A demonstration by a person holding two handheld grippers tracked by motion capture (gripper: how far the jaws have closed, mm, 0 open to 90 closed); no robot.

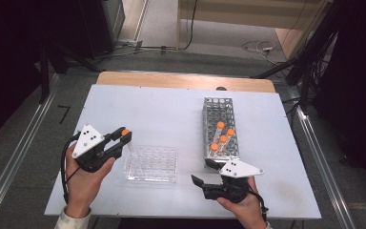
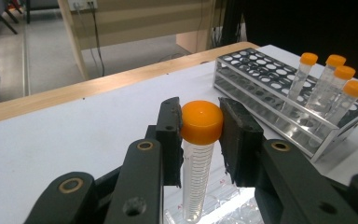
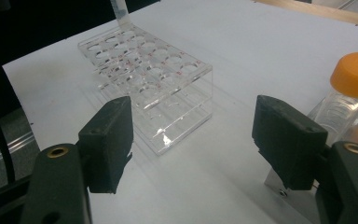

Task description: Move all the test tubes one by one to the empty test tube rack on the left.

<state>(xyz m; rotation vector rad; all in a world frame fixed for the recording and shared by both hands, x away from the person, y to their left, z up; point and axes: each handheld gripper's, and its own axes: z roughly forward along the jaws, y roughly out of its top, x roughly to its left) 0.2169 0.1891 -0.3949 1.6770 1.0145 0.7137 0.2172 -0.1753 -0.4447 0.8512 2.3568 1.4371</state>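
My left gripper [image 1: 123,137] is shut on the orange cap of a clear tube [image 1: 127,138], which hangs upright over the near left corner of a clear plastic rack [image 1: 151,163]. In the left gripper view both pads clamp the cap [image 2: 201,122], and the tube's tip sits just above the clear rack [image 2: 223,205]. My right gripper [image 1: 204,171] rests open by the table's front edge, right of that rack. Its jaws [image 3: 193,140] stand wide with nothing between them, facing the clear rack [image 3: 154,79]. The held tube's tip [image 3: 121,11] shows at the top.
A metal rack [image 1: 218,112] stands lengthwise right of centre, with several orange-capped tubes [image 1: 223,138] at its near end. Those tubes [image 2: 328,86] lean in the metal rack [image 2: 256,74]. One capped tube [image 3: 356,74] sits close to my right jaw. A white board [image 1: 162,109] covers the table.
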